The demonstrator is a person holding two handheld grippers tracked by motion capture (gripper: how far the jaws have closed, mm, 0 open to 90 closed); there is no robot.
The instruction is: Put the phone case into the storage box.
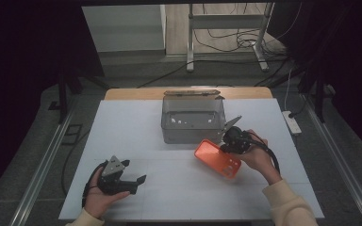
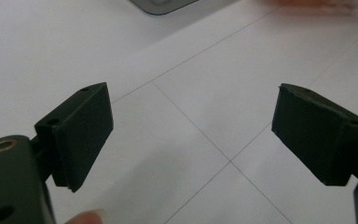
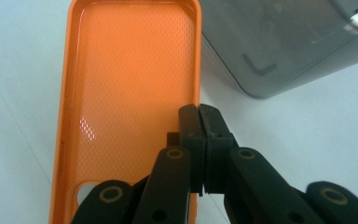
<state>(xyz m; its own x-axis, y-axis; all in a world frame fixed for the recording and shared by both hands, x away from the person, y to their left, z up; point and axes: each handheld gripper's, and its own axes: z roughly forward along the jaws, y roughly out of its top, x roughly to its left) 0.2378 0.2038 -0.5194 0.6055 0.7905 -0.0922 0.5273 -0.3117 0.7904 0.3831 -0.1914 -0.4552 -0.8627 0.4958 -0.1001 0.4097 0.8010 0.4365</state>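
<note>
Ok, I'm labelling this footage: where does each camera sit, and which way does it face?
High view: above the person's side, facing forward and down on the table; both hands and forearms show.
Left gripper view: rides the left gripper, facing along its open jaws at the table.
Right gripper view: rides the right gripper, facing its jaws, shut on the orange phone case.
Shared: the case and the grey bin appear in the high and right gripper views.
</note>
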